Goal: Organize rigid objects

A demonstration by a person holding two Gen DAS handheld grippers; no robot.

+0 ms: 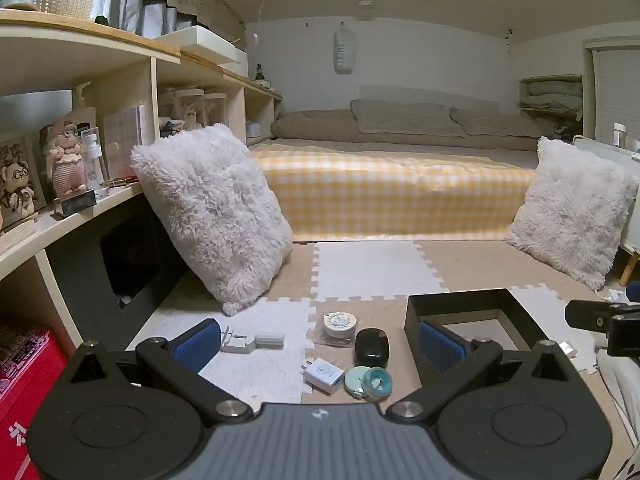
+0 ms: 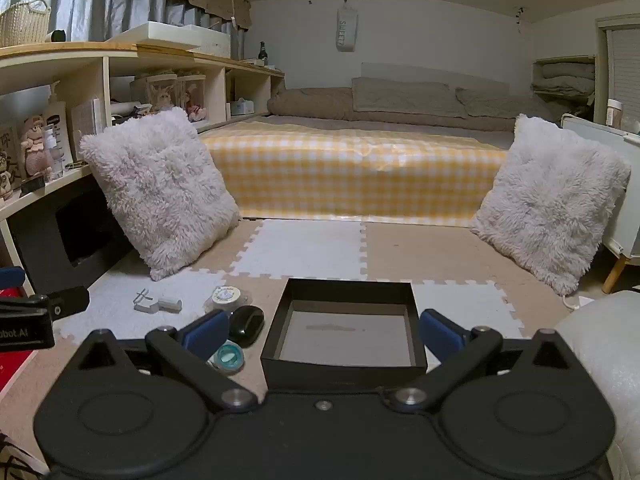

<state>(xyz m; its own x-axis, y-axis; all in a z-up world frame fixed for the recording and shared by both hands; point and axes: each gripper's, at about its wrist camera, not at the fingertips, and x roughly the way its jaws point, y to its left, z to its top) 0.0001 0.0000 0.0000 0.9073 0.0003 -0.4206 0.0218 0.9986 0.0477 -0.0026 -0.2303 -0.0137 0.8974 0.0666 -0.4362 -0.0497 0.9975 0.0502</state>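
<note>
The left gripper [image 1: 320, 344] hangs over the foam floor mat [image 1: 372, 264] with its 2 blue pads [image 1: 196, 344] spread wide and nothing between them; beyond and between its fingers lie the small things on the mat: a white plug adapter [image 1: 244, 342] far left, a round tin in a clear wrapper [image 1: 340, 326], a black oval case [image 1: 371, 347], a white USB charger [image 1: 324, 376] nearest, and a mint tape measure [image 1: 358, 382] touching a teal ring-shaped piece [image 1: 378, 384]; the black box [image 1: 460, 308] stands just right of them, partly behind the right pad; the right gripper [image 2: 320, 334] is likewise wide apart and empty, with the box [image 2: 344, 368] straight ahead between its fingers, open and bare inside, and the black case [image 2: 246, 324] and teal ring [image 2: 229, 358] just left of it; on the far wall a white hanging pouch [image 1: 343, 54] reads "SWEET"; the other gripper's body at the left edge shows "obot.AI"; print on the tin and charger is too small to read.
</note>
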